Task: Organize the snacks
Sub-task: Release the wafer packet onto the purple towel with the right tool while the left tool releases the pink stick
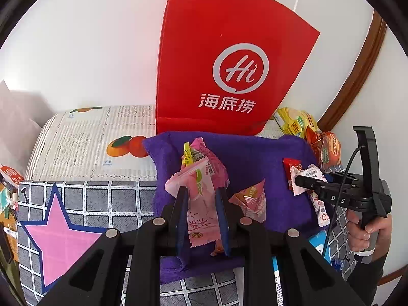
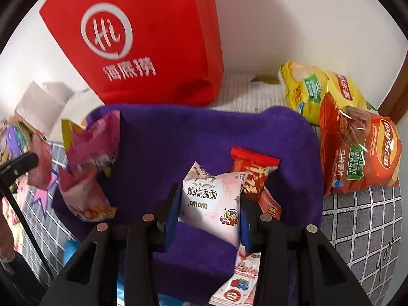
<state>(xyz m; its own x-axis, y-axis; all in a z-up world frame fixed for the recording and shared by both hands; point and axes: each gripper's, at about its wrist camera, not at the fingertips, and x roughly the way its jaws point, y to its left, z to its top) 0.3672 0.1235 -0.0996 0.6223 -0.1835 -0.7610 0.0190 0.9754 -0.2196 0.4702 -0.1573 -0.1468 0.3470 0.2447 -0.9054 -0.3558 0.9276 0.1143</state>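
A purple towel (image 1: 255,158) (image 2: 193,137) lies on the table with small snack packets on it. My left gripper (image 1: 201,191) is shut on a pink peach packet (image 1: 196,186), held above the towel. My right gripper (image 2: 207,191) is shut on a white-pink packet (image 2: 211,201); it also shows at the right of the left wrist view (image 1: 303,182). A red packet (image 2: 252,176) lies just behind it. More pink packets (image 2: 89,148) lie at the towel's left, and a triangular one (image 1: 251,196) lies beside my left gripper. A red paper bag (image 1: 224,58) (image 2: 142,40) stands behind the towel.
Yellow (image 2: 318,89) and orange (image 2: 357,150) crisp bags lie at the right by the wall. A white strawberry packet (image 2: 239,280) lies under my right gripper. The checked tablecloth (image 1: 102,199) has a pink star. Clutter sits at the left table edge (image 1: 7,186).
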